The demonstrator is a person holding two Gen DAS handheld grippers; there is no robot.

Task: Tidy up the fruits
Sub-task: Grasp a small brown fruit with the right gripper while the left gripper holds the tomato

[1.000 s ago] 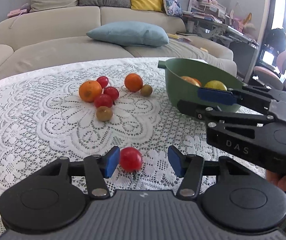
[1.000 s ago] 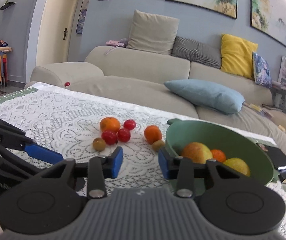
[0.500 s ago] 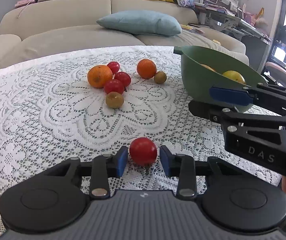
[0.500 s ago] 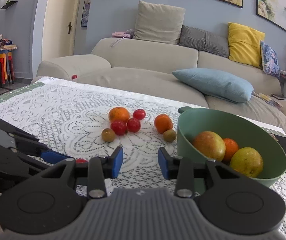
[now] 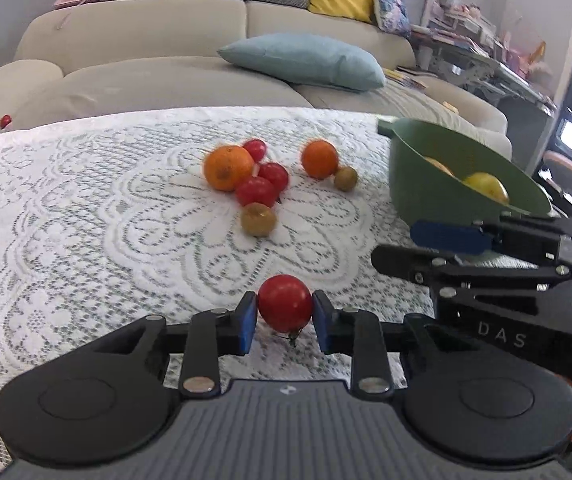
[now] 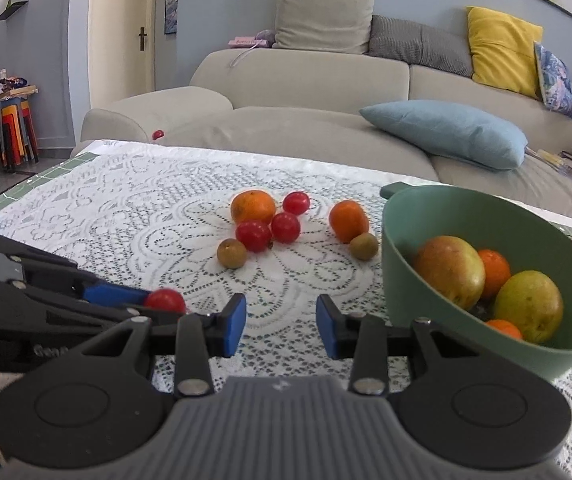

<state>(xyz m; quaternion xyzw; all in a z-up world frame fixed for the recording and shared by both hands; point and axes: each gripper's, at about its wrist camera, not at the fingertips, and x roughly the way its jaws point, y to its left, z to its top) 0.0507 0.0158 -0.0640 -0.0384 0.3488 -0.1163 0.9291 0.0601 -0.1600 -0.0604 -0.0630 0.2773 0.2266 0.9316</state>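
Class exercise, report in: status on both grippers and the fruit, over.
Left gripper shut on red tomato. Right gripper open, empty, beside green bowl. Seven fruits loose on the lace tablecloth. Path to bowl unobstructed.

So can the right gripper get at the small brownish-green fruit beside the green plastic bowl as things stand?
Probably yes. The right gripper stands open and empty, and only bare lace tablecloth lies between it and the small brownish-green fruit. The green plastic bowl sits close.
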